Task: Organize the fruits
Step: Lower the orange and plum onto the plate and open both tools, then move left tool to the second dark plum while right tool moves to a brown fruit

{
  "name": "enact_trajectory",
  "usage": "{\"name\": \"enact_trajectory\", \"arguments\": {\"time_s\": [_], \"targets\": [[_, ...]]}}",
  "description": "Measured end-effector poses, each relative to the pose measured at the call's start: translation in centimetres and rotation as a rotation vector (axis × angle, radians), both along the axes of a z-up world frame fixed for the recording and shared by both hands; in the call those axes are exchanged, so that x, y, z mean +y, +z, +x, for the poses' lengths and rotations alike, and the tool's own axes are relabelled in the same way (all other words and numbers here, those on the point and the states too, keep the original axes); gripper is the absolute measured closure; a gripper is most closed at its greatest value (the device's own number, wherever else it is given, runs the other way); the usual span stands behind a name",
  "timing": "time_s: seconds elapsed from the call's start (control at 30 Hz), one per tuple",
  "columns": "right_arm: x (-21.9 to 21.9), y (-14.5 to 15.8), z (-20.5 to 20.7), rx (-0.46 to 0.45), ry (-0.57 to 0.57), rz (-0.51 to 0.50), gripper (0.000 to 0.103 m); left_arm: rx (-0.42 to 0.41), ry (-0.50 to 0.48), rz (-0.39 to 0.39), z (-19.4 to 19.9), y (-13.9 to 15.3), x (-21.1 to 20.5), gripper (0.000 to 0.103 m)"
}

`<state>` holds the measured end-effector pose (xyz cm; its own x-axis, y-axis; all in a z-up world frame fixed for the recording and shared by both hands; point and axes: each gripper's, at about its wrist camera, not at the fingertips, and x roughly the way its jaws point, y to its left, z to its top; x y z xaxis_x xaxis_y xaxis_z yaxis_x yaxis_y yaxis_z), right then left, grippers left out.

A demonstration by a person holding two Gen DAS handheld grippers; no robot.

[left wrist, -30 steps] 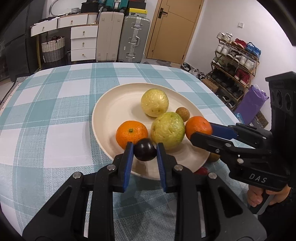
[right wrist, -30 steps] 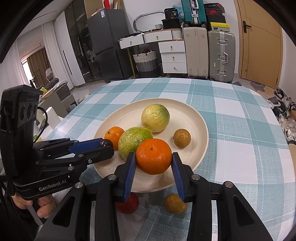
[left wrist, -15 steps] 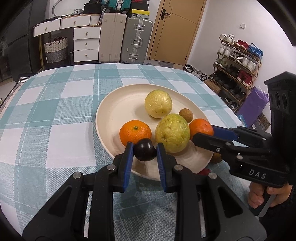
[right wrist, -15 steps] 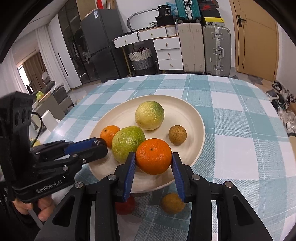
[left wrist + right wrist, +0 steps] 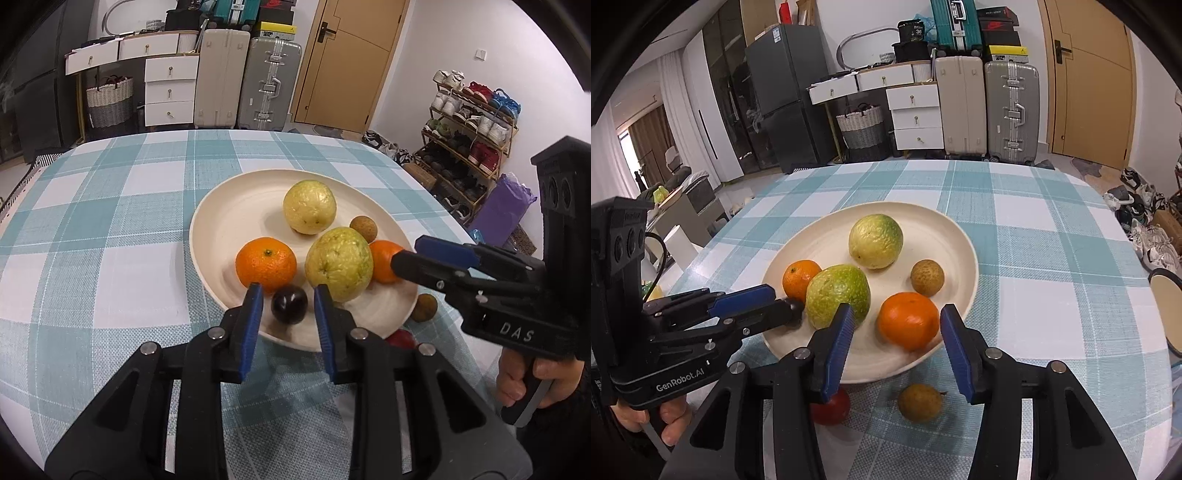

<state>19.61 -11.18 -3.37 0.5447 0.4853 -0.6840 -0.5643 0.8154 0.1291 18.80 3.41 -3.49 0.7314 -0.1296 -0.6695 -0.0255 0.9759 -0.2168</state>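
The dark plum point(image 5: 289, 304) sits on the near edge of the cream plate point(image 5: 221, 221) between the spread-open jaws of the left gripper point(image 5: 289, 295), while the right gripper point(image 5: 897, 325) is open too, its blue pads either side of an orange point(image 5: 908, 320) resting on the plate.

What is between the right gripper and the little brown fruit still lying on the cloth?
Nothing I can see. The brown fruit lies on the cloth just before the plate, right below the open right gripper, with a red fruit beside it.
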Motion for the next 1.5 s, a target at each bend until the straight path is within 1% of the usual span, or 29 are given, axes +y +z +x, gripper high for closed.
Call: {"name": "enact_trajectory", "arguments": {"time_s": [0.03, 0.07, 0.1, 0.17, 0.2, 0.23, 0.27, 0.3, 0.37, 0.43, 0.5, 0.57, 0.6, 0.77, 0.9, 0.97, 1.07, 1.2, 1.37, 1.5], "targets": [[-0.2, 0.1, -0.1, -0.007, -0.005, -0.006, 0.051, -0.004, 0.002, 0.005, -0.2, 0.1, -0.1, 0.072], [-0.3, 0.2, -0.2, -0.012, -0.009, -0.013, 0.047, -0.008, 0.002, 0.008, -0.3, 0.2, -0.1, 0.07], [-0.5, 0.4, -0.3, -0.017, -0.014, -0.021, 0.044, -0.012, 0.001, 0.01, -0.6, 0.3, -0.2, 0.066], [-1.1, 0.6, -0.6, -0.029, -0.023, -0.017, 0.03, -0.023, -0.001, 0.005, -1.2, 0.5, -0.2, 0.054], [-1.4, 0.8, -0.7, -0.033, -0.029, -0.014, 0.027, -0.022, 0.002, 0.004, -1.4, 0.6, -0.2, 0.04], [-1.6, 0.9, -0.9, -0.037, -0.033, -0.013, 0.019, -0.025, 0.011, 0.004, -1.7, 0.7, -0.2, 0.029], [-1.9, 1.0, -1.1, -0.043, -0.038, -0.014, 0.016, -0.032, 0.021, 0.006, -2.1, 0.9, -0.1, 0.026], [-2.1, 1.1, -1.2, -0.048, -0.042, -0.014, 0.015, -0.036, 0.028, 0.01, -2.4, 1.0, -0.1, 0.022], [-2.5, 1.2, -1.5, -0.047, -0.042, -0.018, 0.009, -0.039, 0.029, 0.009, -2.9, 1.3, -0.1, 0.022], [-2.6, 1.1, -1.7, -0.035, -0.041, -0.04, 0.002, -0.04, 0.038, 0.015, -3.4, 1.3, 0.0, 0.018], [-2.9, 1.0, -2.1, -0.042, -0.038, -0.055, 0.001, -0.039, 0.048, 0.027, -4.1, 1.3, 0.0, 0.014], [-3.3, 1.0, -2.4, -0.046, -0.042, -0.057, 0.0, -0.034, 0.052, 0.026, -4.7, 1.1, 0.0, 0.006], [-3.5, 1.0, -2.5, -0.042, -0.039, -0.053, 0.0, -0.034, 0.054, 0.023, -5.1, 1.0, 0.0, 0.001], [-4.2, 0.6, -2.7, -0.032, -0.045, -0.051, 0.0, -0.034, 0.053, 0.017, -6.1, 0.8, 0.0, 0.001], [-4.5, 0.2, -2.8, -0.016, -0.053, -0.056, 0.0, -0.015, 0.036, 0.015, -6.0, 0.5, -0.3, 0.001], [-4.6, 0.1, -2.9, -0.013, -0.054, -0.059, 0.0, -0.004, 0.019, 0.002, -5.9, 0.4, -0.5, 0.001], [-4.6, -0.1, -3.1, -0.007, -0.051, -0.064, 0.0, -0.003, 0.008, -0.004, -6.0, 0.5, -0.8, 0.001], [-4.5, -0.1, -3.4, -0.01, -0.038, -0.076, 0.0, -0.007, -0.006, 0.0, -6.2, 0.6, -1.4, 0.001], [-4.4, -0.5, -3.5, -0.003, -0.029, -0.103, 0.0, 0.021, -0.036, 0.023, -5.9, 0.3, -2.4, 0.001], [-4.3, -0.9, -3.2, 0.035, -0.018, -0.09, 0.0, 0.039, -0.072, 0.034, -5.8, -0.1, -3.2, 0.001]]}}
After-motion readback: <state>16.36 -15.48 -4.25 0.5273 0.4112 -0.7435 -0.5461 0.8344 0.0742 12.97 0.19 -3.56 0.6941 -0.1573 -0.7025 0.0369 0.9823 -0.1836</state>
